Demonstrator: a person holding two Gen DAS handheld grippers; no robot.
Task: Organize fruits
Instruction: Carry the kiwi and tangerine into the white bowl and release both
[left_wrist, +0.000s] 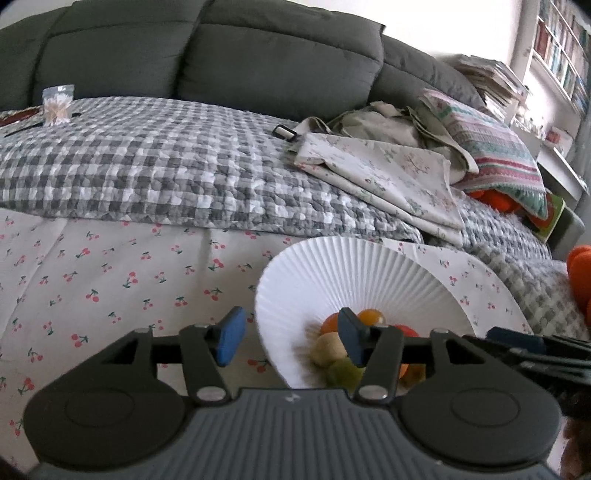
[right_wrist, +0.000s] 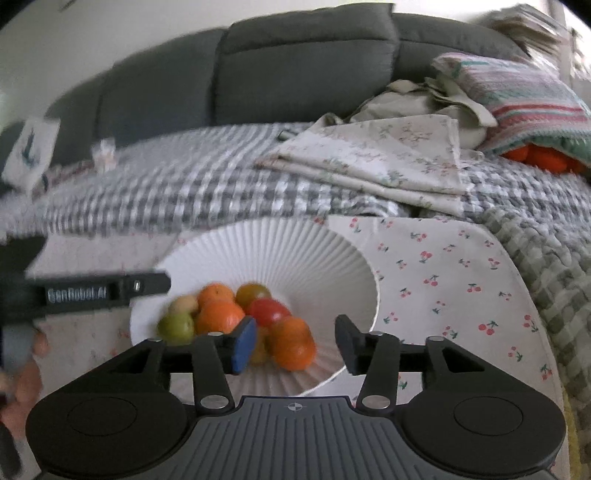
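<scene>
Dark grey cushioned sofa (left_wrist: 221, 48) at back. Grey-white checked quilt (left_wrist: 147, 166) over its seat; folded floral cloth (left_wrist: 388, 177) and striped knitted pillow (left_wrist: 495, 151) at quilt's right end, clear plastic container (left_wrist: 57, 105) at left end. Cherry-print white cloth (left_wrist: 110, 277) in front.

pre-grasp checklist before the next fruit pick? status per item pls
1. Right gripper open: ok.
2. Left gripper open, nothing held: ok.
3. Fruit pile in the white ribbed bowl, within view: ok.
4. Orange fruit lined up between the right fingers: ok.
5. Left gripper away from the right's path: cannot tell; it sits at the bowl's left rim.
6. Image sharp enough to aim: not ok, right wrist view is motion-blurred.
</scene>
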